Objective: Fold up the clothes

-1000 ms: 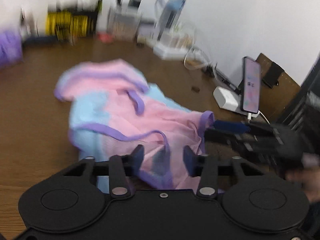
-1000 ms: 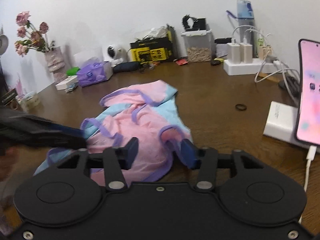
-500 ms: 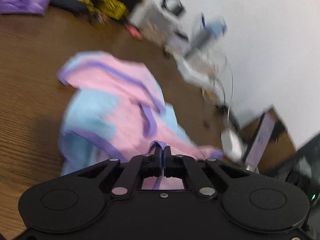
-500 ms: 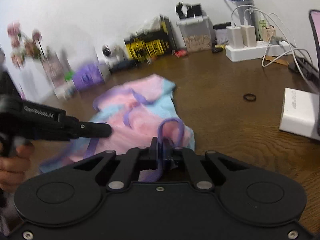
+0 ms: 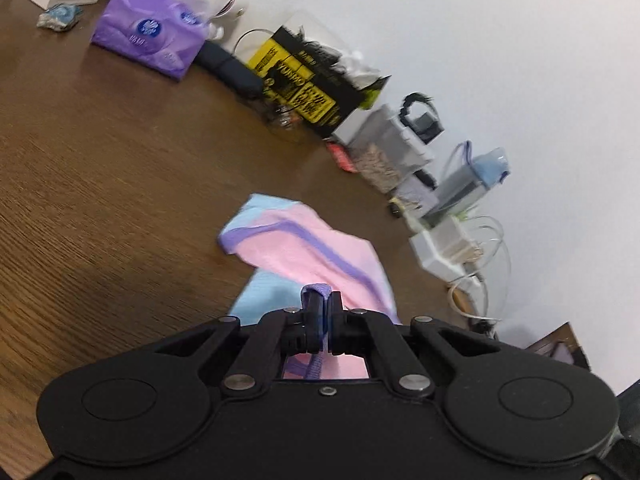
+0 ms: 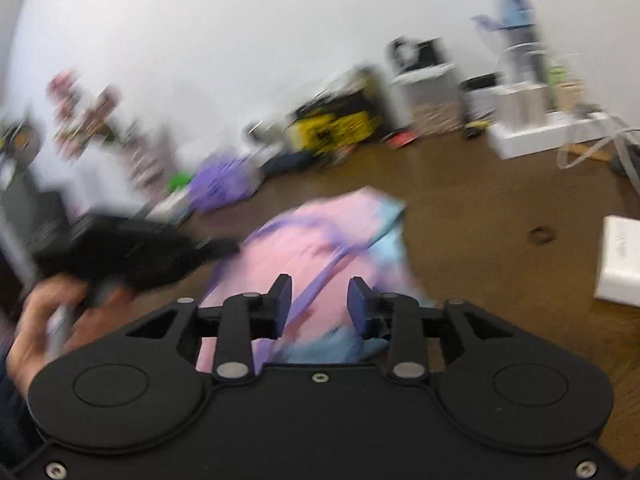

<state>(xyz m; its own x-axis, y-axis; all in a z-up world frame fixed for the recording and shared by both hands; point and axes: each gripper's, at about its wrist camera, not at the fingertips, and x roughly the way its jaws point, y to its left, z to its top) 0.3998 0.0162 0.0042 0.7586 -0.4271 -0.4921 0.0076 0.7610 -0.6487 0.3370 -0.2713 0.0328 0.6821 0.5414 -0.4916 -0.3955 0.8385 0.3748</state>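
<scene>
Left wrist view has the left hand-held gripper pinched tight on a purple trim strip of the garment, which is a pink and light blue top with purple edging. It lies bunched on the brown wooden bench, part of it pulled up toward the pinch. Further back along the wall sit a purple tissue pack, a yellow and black box and a white power strip with cables.

Right wrist view is pretty blurry, but the right hand-held gripper has its jaws opening, with a purple strip of the garment running between them and neither pad pressing on it. Off to the left you can see the left hand-held gripper reaching over the cloth, a person's hand around its handle. A white box sits at the right edge.
</scene>
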